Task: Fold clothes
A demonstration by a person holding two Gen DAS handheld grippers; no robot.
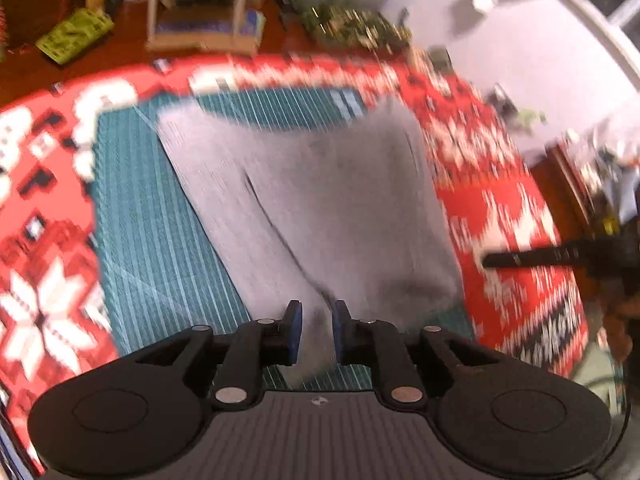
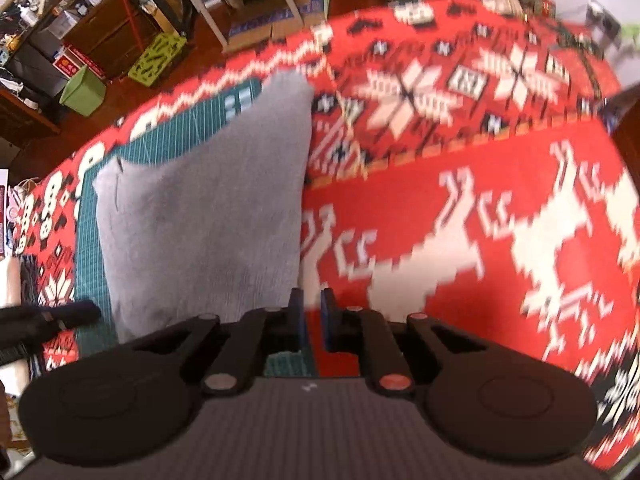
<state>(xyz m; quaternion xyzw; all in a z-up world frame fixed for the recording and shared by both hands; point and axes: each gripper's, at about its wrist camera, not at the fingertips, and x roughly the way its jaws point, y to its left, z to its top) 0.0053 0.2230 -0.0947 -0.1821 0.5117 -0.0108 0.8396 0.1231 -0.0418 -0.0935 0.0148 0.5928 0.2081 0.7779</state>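
Two grippers | left gripper (image 1: 316, 330) jaws pinch grey garment (image 1: 304, 200) edge | right gripper (image 2: 312, 318) jaws narrowly parted, empty | step: mid-fold | next: lay edge flat.

You see a teal cutting mat (image 1: 152, 216) lying on the red patterned tablecloth (image 2: 460, 208), and beyond the tablecloth's far edge a green bin (image 2: 82, 90) on the floor.
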